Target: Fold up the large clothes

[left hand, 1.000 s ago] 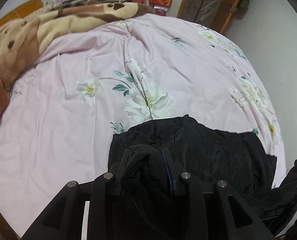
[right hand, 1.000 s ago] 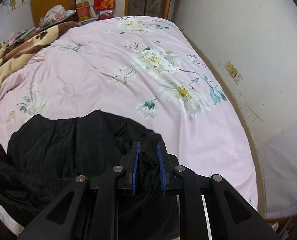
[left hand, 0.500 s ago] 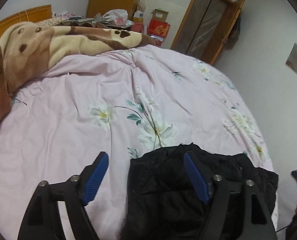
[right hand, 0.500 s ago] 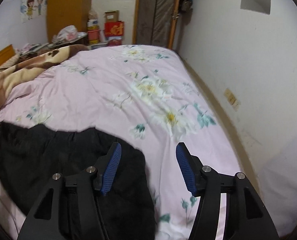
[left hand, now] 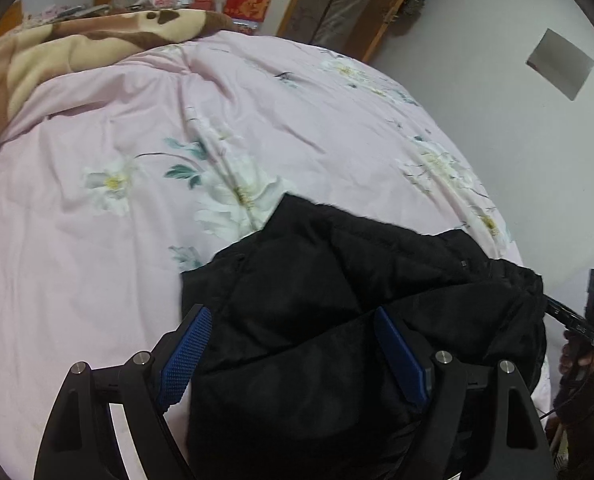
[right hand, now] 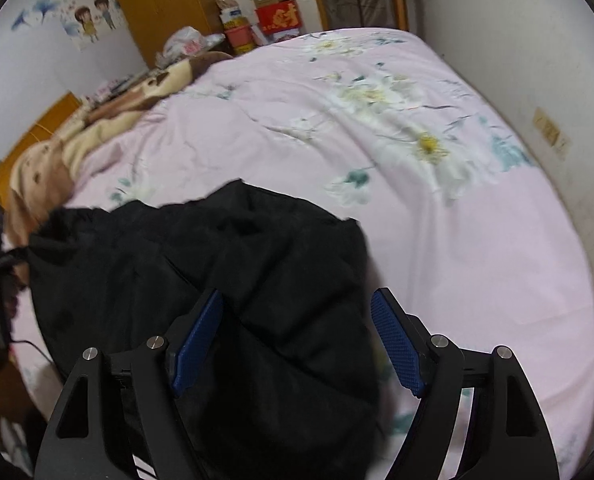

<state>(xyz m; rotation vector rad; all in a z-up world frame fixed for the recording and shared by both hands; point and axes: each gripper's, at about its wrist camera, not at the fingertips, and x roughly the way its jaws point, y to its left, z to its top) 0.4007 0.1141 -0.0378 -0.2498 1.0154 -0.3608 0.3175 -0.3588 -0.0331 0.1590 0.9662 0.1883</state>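
Observation:
A black padded jacket (left hand: pixel 337 300) lies bunched on the near part of a bed with a pink flowered cover (left hand: pixel 137 140). It also shows in the right wrist view (right hand: pixel 217 280). My left gripper (left hand: pixel 293 340) is open and empty, its blue-padded fingers spread over the jacket's near edge. My right gripper (right hand: pixel 297 336) is open and empty too, hovering over the jacket's right part. The other gripper (left hand: pixel 593 312) shows at the far right of the left wrist view.
A brown and cream blanket (left hand: pixel 77 44) is heaped at the far left of the bed. Boxes and bags (right hand: pixel 273 16) stand by a wooden wardrobe (right hand: pixel 157 4) beyond the bed. A white wall (right hand: pixel 537 60) runs along the bed's right side.
Both grippers were shut on the jacket a second ago. They opened and let it go, and it now lies loose on the bed. Both grippers have shifted over it.

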